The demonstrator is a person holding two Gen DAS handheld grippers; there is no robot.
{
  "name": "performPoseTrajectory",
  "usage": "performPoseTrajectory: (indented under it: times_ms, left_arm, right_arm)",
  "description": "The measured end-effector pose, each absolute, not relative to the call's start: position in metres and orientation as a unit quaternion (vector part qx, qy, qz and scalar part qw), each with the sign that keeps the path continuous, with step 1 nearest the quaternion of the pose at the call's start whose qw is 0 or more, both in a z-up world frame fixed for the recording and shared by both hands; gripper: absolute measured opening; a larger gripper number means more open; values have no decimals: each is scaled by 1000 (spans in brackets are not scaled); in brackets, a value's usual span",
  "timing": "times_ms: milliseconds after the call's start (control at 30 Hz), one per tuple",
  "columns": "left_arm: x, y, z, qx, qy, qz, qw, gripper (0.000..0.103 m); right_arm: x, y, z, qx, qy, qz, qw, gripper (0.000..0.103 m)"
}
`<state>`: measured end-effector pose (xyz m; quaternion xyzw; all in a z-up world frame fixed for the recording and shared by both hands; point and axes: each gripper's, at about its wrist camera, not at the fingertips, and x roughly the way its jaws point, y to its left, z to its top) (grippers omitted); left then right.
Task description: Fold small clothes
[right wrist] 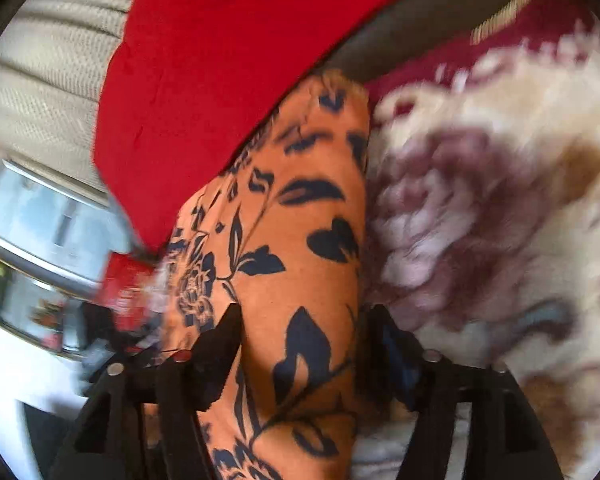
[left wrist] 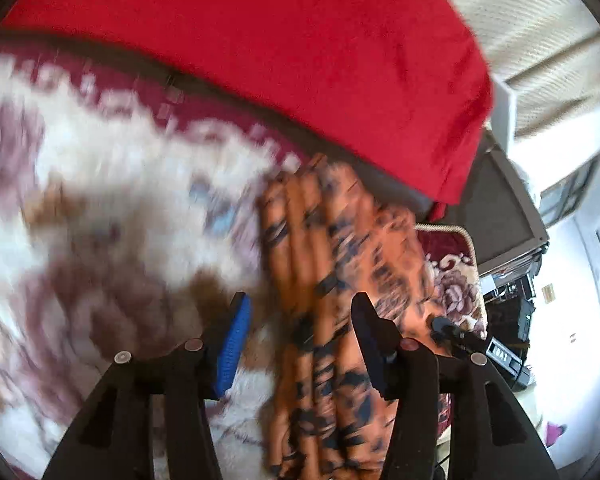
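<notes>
An orange garment with a dark floral print (left wrist: 332, 288) lies bunched in long folds on a fluffy floral blanket (left wrist: 112, 200). My left gripper (left wrist: 300, 312) is open, its jaws straddling the garment's left part. In the right wrist view the same orange garment (right wrist: 300, 248) runs between the jaws of my right gripper (right wrist: 300, 320), which is open around it. A red cloth (left wrist: 300, 52) lies beyond the garment, also in the right wrist view (right wrist: 220, 60). Both views are blurred by motion.
The blanket (right wrist: 480, 200) has a maroon border with cream piping (right wrist: 504, 8). A cream woven cover (left wrist: 520, 28) lies behind the red cloth. A dark box or case (left wrist: 500, 216) and black devices (left wrist: 504, 352) stand at the right.
</notes>
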<state>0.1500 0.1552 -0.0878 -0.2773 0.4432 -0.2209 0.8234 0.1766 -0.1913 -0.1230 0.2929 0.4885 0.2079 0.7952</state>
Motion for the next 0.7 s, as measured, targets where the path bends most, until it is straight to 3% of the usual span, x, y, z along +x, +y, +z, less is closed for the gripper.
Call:
performPoseTrajectory:
  times_ms: [167,300,333,367,400,500,533,567,600,633,700]
  left_arm:
    - [179,142,-71,-276,437,-259,816,55]
    - [219,115,-87,-252,482,-241,804,54]
    - [225,109,-91,-244,487,-224,808,50]
    - [234,113,-100,-232,493,-191,817,31]
    - [240,119,-108,-238,500,-175,814,19]
    - [241,136,-122,-296,498,-186,793,20]
    - [238,134,-117,-292,490,-187,800,20]
    - [231,133,-110,-280,482,-182,810,30]
    - [223,135,-104,-267,480,-170,818,50]
    - [215,136,-97,-258,476,-163,825,56]
    - [190,136,-84,-245,459,-190,833,58]
  right_arm:
    - [170,-177,-66,228,427,189,854,69]
    - [193,-152,-63,263,439,267,816,73]
    - [201,-149,-71,271,450,281,803,73]
    - [204,-146,-77,277,457,282,797,73]
    - [209,-146,-85,289,462,284,789,73]
    - [208,-159,-103,347,444,290,774,73]
    - [205,-163,-108,367,439,288,768,73]
    - [204,-163,-110,373,439,288,765,73]
    - [201,-161,-108,368,439,285,769,73]
    - [195,-161,-102,361,435,277,777,73]
    - [183,-159,-89,358,421,281,785,75]
